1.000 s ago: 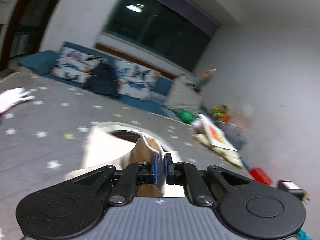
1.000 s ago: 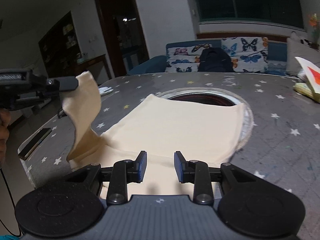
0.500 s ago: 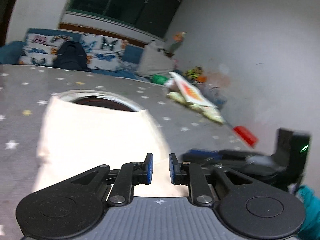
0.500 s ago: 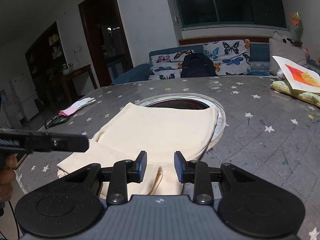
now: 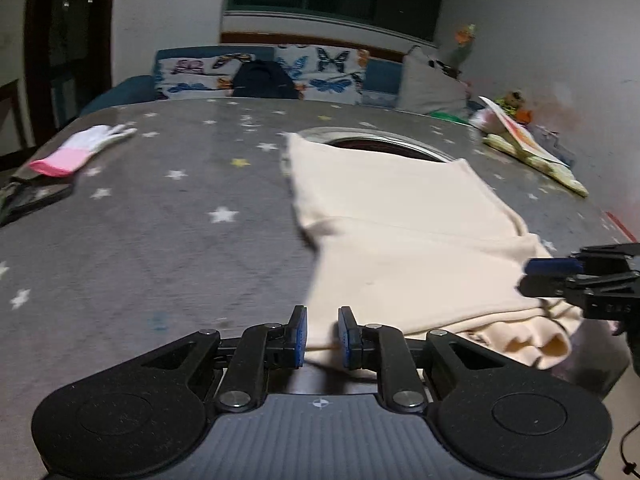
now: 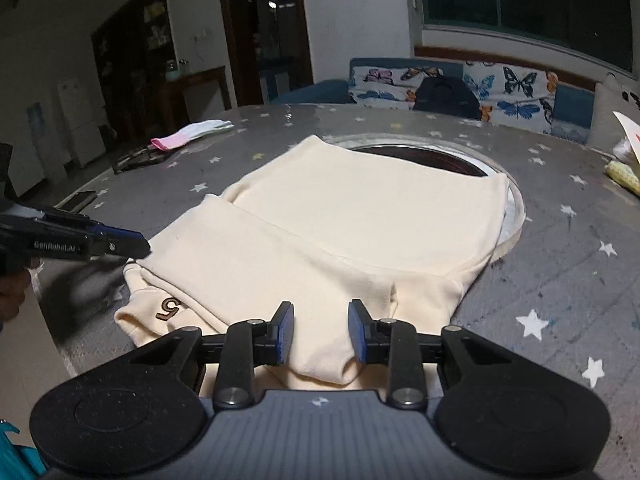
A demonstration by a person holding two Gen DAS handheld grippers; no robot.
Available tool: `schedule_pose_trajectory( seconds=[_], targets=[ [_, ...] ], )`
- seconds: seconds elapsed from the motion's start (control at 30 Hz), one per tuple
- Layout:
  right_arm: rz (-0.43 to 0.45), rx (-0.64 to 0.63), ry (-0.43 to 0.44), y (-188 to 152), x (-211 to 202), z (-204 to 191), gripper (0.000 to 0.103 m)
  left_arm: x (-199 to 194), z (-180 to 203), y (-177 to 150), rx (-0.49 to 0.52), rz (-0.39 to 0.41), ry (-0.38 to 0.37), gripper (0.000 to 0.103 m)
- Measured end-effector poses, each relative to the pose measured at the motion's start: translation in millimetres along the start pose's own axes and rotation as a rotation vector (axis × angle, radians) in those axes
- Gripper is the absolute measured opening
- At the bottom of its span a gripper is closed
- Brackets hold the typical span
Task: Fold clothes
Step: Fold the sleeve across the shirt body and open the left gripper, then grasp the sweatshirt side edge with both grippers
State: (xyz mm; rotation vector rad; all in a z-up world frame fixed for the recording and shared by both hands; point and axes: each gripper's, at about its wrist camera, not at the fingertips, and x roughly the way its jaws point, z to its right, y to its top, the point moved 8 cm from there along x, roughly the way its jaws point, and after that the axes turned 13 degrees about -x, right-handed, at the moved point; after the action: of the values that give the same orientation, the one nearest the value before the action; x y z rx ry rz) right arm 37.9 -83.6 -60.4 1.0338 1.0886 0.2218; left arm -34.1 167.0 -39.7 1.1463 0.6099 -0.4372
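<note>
A cream garment (image 6: 340, 232) lies partly folded on the grey star-patterned table (image 6: 560, 280), one part laid over the body, a brown "5" on its near left corner. It also shows in the left wrist view (image 5: 412, 240). My left gripper (image 5: 322, 336) is open and empty at the garment's near left edge; it shows from the side in the right wrist view (image 6: 132, 242). My right gripper (image 6: 320, 332) is open and empty just above the garment's near edge; it shows at the right in the left wrist view (image 5: 540, 276).
A round opening (image 6: 432, 156) in the table lies partly under the garment's far edge. A pink-and-white glove (image 5: 80, 148) and a dark flat object (image 5: 28, 196) lie at the left. A phone (image 6: 78, 199) sits near the left edge. Books (image 5: 532, 152) lie at the right. A sofa (image 6: 480, 88) stands behind.
The left gripper carried a cream flap over the garment, opened and let it go, then drew back to the garment's left edge. The right gripper stayed open and moved closer to the near edge.
</note>
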Motion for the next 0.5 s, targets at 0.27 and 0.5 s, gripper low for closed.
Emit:
schedule_pose_trajectory(
  seconds=[0.27, 0.5],
  targets=[
    [0.0, -0.018, -0.001, 0.4, -3.6, -3.1, 0.029, -9.5, 13.1, -7.5, 0.075, 0.027, -0.035, 0.041],
    [-0.007, -0.062, -0.013, -0.9, -15.9, -3.7, 0.034, -9.1, 20.1, -13.8, 0.183, 0.024, -0.012, 0.041]
  ],
)
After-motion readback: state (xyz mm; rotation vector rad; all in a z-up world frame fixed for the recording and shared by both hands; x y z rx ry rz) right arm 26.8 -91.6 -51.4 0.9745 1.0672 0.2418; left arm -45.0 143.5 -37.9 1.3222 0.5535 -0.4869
